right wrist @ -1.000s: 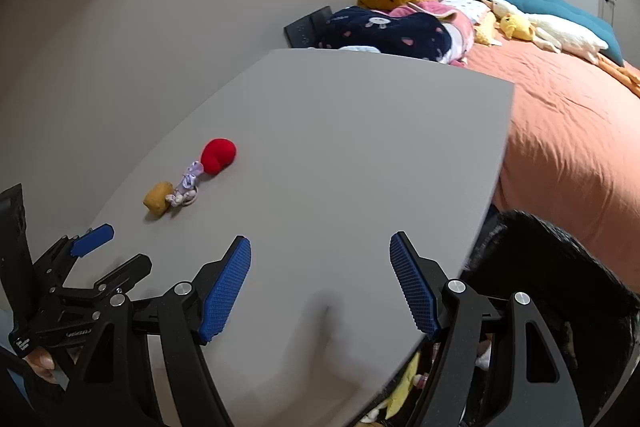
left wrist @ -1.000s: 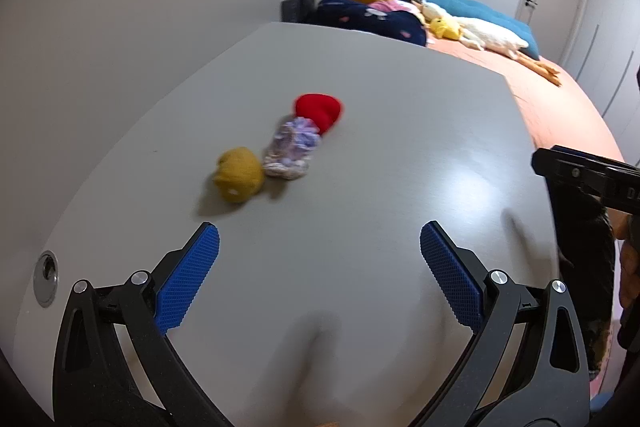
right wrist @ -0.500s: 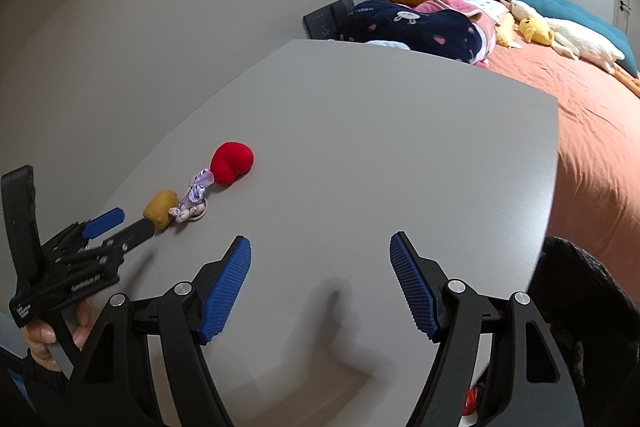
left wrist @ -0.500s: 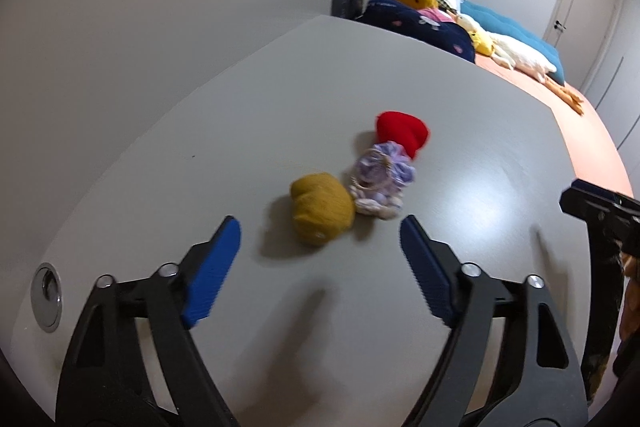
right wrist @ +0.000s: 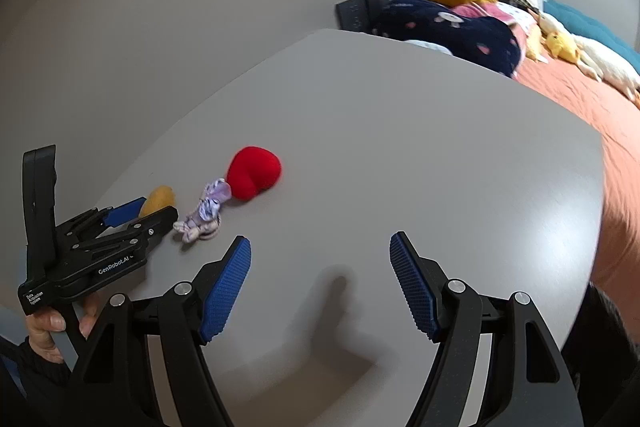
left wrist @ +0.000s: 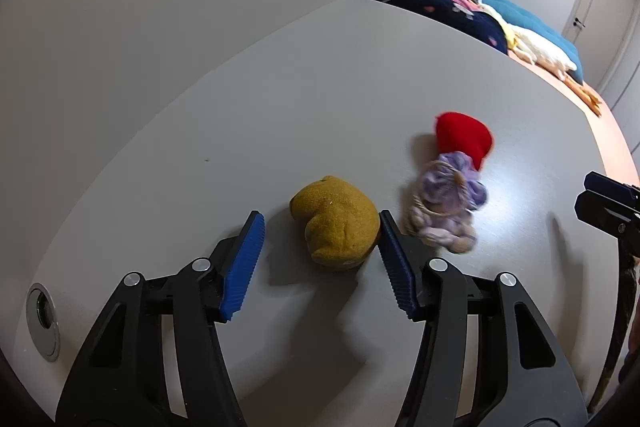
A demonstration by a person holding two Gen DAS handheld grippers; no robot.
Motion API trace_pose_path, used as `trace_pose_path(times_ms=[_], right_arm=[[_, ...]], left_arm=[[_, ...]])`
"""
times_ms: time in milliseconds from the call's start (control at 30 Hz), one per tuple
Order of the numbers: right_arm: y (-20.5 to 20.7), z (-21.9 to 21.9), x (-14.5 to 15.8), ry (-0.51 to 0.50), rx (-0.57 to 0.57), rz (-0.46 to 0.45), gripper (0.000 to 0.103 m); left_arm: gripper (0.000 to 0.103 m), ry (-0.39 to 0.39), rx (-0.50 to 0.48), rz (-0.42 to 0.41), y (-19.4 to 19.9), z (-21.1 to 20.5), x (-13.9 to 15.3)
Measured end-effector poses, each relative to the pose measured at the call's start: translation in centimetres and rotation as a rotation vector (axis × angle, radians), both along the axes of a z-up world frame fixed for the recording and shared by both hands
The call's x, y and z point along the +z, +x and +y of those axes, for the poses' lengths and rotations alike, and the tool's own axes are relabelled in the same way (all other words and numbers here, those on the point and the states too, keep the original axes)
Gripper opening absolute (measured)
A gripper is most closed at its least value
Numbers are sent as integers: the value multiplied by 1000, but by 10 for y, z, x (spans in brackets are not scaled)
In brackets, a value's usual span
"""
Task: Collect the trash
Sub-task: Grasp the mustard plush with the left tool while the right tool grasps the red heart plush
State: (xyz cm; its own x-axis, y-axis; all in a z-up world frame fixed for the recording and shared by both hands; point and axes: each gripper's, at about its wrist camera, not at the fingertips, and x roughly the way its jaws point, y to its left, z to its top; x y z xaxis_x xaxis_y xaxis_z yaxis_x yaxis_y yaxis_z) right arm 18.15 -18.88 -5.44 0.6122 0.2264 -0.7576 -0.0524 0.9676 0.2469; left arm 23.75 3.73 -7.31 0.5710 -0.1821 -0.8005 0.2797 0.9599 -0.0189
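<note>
A mustard-yellow soft lump (left wrist: 336, 223) lies on the grey table (left wrist: 320, 87). My left gripper (left wrist: 320, 259) is open with its jaws on either side of the lump; the right blue pad (left wrist: 394, 267) touches it, the left pad stands apart. To its right lie a purple crumpled bundle (left wrist: 448, 211) and a red soft lump (left wrist: 464, 139). In the right wrist view I see the yellow lump (right wrist: 158, 199), purple bundle (right wrist: 206, 213) and red lump (right wrist: 254, 175) in a row, with the left gripper (right wrist: 138, 213) around the yellow one. My right gripper (right wrist: 320, 279) is open and empty above bare table.
A round cable hole (left wrist: 42, 315) sits at the table's near left. A wall runs along the table's left side. A bed with an orange sheet (right wrist: 592, 99), pillows and plush toys lies beyond the table's right edge. A dark bag (right wrist: 600, 339) hangs at the near right.
My left gripper has moved forward over the yellow lump and its jaws have narrowed around it. The right gripper has shifted slightly closer to the row of objects.
</note>
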Motion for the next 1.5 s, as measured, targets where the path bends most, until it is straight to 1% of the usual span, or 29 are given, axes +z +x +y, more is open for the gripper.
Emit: trace_pose_path(times_ms=[33, 100, 167, 267, 400, 500, 633, 700, 767, 800, 933, 967, 1000, 1133, 1300, 1500], right_arm=[[3, 2, 0, -4, 6, 1, 73], [12, 8, -2, -13, 19, 7, 73], [23, 16, -3, -18, 31, 13, 73], [35, 26, -4, -28, 49, 16, 73], [57, 40, -8, -52, 68, 26, 73], [68, 45, -11, -59, 69, 35, 72], [81, 54, -15, -60, 92, 48, 65], [88, 59, -17, -81, 97, 57, 55], [93, 61, -21, -95, 88, 69, 49], [96, 61, -21, -103, 77, 58, 45], [106, 59, -21, -104, 66, 56, 40], [107, 58, -21, -109, 66, 54, 34], [107, 58, -22, -117, 68, 53, 31], [104, 53, -21, -138, 61, 25, 31], [87, 42, -12, -111, 63, 5, 31], [60, 22, 2, -97, 46, -13, 31]], left_arm=[[53, 0, 6, -3, 0, 2, 0], [46, -2, 13, -7, 0, 6, 1], [42, -4, 18, -12, -1, 10, 1], [41, -11, 26, -14, -3, 14, 1], [41, 11, 41, -23, -6, 18, 2], [41, -1, 53, -23, -5, 24, 6], [41, -5, 66, -22, -5, 30, 8], [41, -6, 70, -18, -4, 31, 7], [41, -7, 78, -14, -4, 34, 7], [41, -9, 80, -13, -2, 33, 7], [41, -10, 80, -16, -4, 36, 9], [41, -10, 80, -17, -3, 34, 9], [41, -10, 80, -16, -3, 33, 9], [41, -13, 83, -22, -4, 35, 10], [41, -29, 76, -34, -8, 34, 15], [41, -18, 49, -48, -18, 24, 19]])
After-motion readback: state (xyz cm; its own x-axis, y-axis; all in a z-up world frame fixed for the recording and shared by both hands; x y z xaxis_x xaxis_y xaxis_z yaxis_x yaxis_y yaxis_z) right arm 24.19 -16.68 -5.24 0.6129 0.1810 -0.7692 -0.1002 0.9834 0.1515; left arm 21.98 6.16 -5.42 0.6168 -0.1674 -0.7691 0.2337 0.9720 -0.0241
